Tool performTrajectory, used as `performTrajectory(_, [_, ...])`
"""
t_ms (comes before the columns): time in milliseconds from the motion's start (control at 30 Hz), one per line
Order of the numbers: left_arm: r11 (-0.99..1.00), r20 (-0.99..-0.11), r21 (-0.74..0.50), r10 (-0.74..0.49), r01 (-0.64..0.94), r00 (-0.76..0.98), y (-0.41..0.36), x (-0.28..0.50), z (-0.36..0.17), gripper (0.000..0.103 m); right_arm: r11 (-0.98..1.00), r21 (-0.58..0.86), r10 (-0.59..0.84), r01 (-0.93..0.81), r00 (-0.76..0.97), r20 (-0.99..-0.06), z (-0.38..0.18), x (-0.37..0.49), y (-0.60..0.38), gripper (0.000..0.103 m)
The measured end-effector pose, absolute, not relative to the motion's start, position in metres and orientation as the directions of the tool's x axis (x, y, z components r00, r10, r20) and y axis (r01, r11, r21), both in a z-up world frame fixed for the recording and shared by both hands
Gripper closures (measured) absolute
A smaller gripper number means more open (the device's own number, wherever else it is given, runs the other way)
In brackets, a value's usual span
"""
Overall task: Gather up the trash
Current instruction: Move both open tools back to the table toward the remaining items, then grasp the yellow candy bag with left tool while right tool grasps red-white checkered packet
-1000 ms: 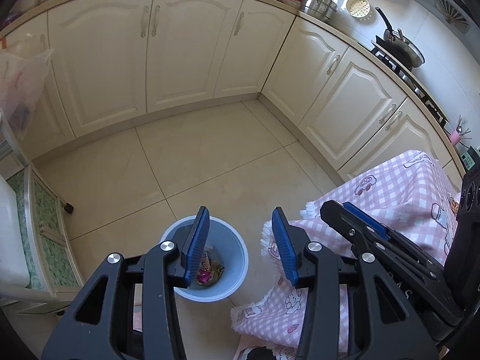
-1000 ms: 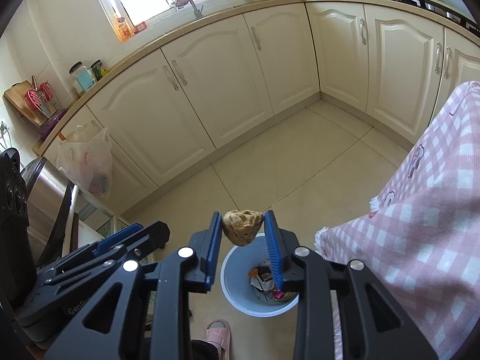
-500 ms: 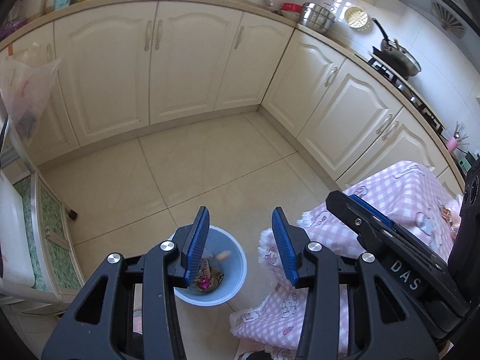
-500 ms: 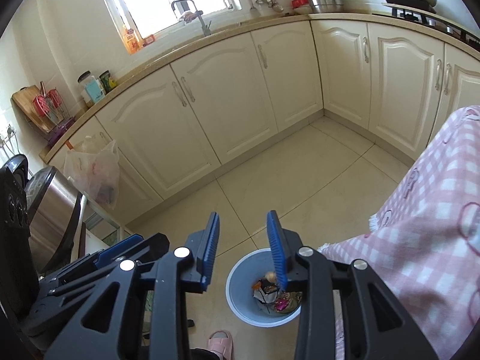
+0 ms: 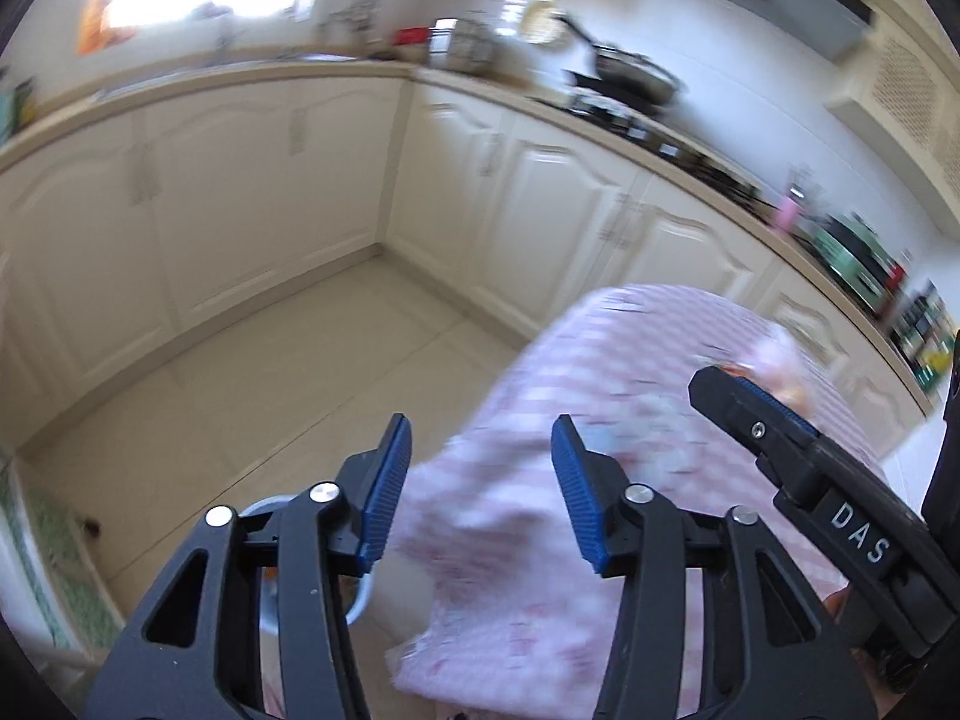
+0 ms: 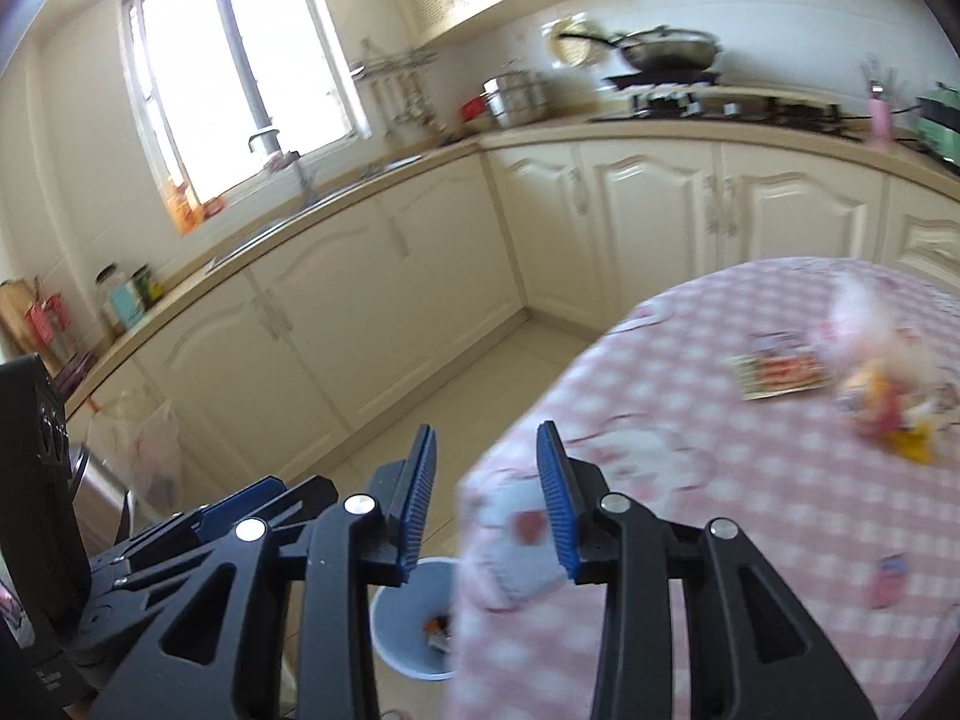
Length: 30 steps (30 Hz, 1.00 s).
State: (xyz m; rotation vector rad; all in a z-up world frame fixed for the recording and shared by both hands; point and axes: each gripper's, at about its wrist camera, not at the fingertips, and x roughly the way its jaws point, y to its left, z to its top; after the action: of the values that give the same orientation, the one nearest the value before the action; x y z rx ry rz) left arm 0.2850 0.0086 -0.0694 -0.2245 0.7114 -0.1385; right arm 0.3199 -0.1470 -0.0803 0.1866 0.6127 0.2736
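Both your grippers, left [image 5: 480,495] and right [image 6: 485,504], are spread wide with nothing between the blue pads. The bin [image 6: 408,624] sits on the floor just beside the pink checked tablecloth [image 6: 720,510], scraps showing inside. Blurred wrappers [image 6: 780,373] and a crumpled heap [image 6: 888,402] lie on the cloth's far right.

"DAS" on right gripper [image 5: 756,414]

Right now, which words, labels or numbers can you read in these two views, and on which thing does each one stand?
"DAS": white letters on the black body of the right hand-held gripper, seen in the left view.
Flat packet on the tablecloth: print too blurred to read.
Wrappers and counter jars: labels unreadable.
Nothing else legible.
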Motion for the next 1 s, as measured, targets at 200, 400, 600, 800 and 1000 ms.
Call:
performTrajectory(200, [0.946, -0.620, -0.228, -0.325, 0.232, 0.714, -0.087, 0.293, -0.058, 0.053, 0.969, 0.246, 0.154, -0.028, 0.846, -0.510, -0.063, 0.297, -0.256, 0.067])
performTrajectory(400, [0.915, -0.638, -0.200, -0.393, 0.350, 0.662, -0.168, 0.307, -0.063, 0.050, 0.962, 0.252, 0.041, 0.105, 0.857, -0.514, -0.070, 0.284, -0.338, 0.066])
performTrajectory(600, [0.904, -0.664, -0.189, -0.405, 0.383, 0.628, -0.217, 0.326, -0.073, 0.050, 0.943, 0.278, -0.010, 0.184, 0.850, -0.527, -0.083, 0.285, -0.389, 0.066])
performTrajectory(800, [0.901, -0.683, -0.195, -0.408, 0.387, 0.606, -0.242, 0.348, -0.082, 0.050, 0.933, 0.294, -0.016, 0.208, 0.840, -0.543, -0.094, 0.296, -0.407, 0.066])
performTrajectory(1000, [0.905, -0.716, -0.198, -0.396, 0.376, 0.575, -0.250, 0.365, -0.094, 0.069, 0.937, 0.288, -0.008, 0.200, 0.834, -0.551, -0.098, 0.308, -0.406, 0.066])
